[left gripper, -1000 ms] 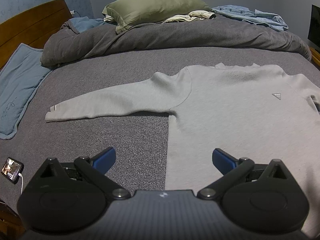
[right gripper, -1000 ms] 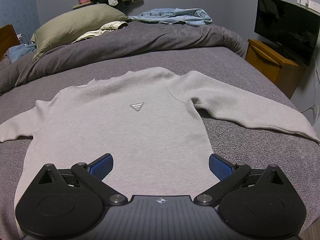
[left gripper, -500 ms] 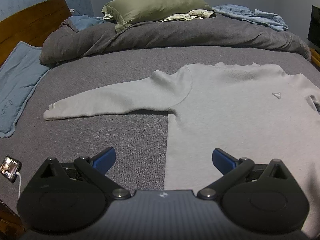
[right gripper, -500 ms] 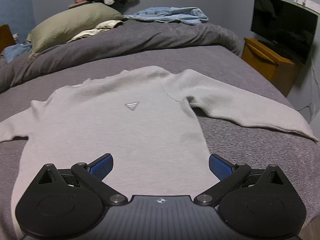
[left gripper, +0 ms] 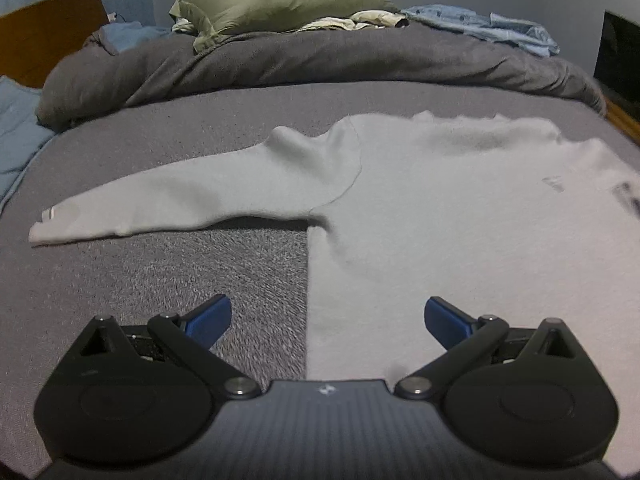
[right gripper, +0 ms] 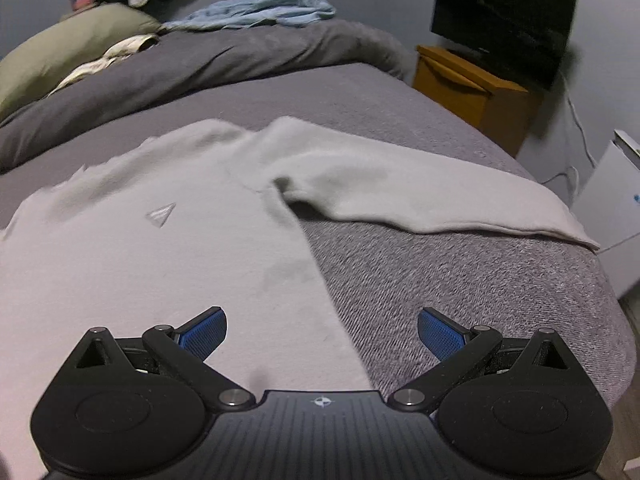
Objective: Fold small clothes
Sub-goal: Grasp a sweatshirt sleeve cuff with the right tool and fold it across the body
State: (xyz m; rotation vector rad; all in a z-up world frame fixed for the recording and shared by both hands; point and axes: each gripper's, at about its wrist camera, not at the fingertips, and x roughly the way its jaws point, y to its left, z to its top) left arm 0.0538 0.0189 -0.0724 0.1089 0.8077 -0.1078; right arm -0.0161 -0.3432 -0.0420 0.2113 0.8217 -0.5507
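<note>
Left wrist view: one pale grey sweater [left gripper: 460, 216] lies flat, front up, on the grey bed cover [left gripper: 168, 280]. One sleeve [left gripper: 180, 204] stretches out to the left, cuff near the bed's edge. Left gripper [left gripper: 327, 316] hovers over the sweater's side seam near the hem, its two blue-padded fingers [left gripper: 210, 318] spread wide, nothing between them. Behind: one rumpled grey duvet [left gripper: 280, 60], one olive pillow [left gripper: 280, 2], one light blue garment [left gripper: 488, 26].

Right wrist view: same sweater [right gripper: 132, 264], one small triangle logo [right gripper: 162, 214] on the chest. The other sleeve [right gripper: 420, 196] runs right toward the bed's edge. Right gripper [right gripper: 322, 330] sits above the opposite side seam, fingers wide apart, empty. One dark TV [right gripper: 504, 20] on one wooden cabinet [right gripper: 468, 88].
</note>
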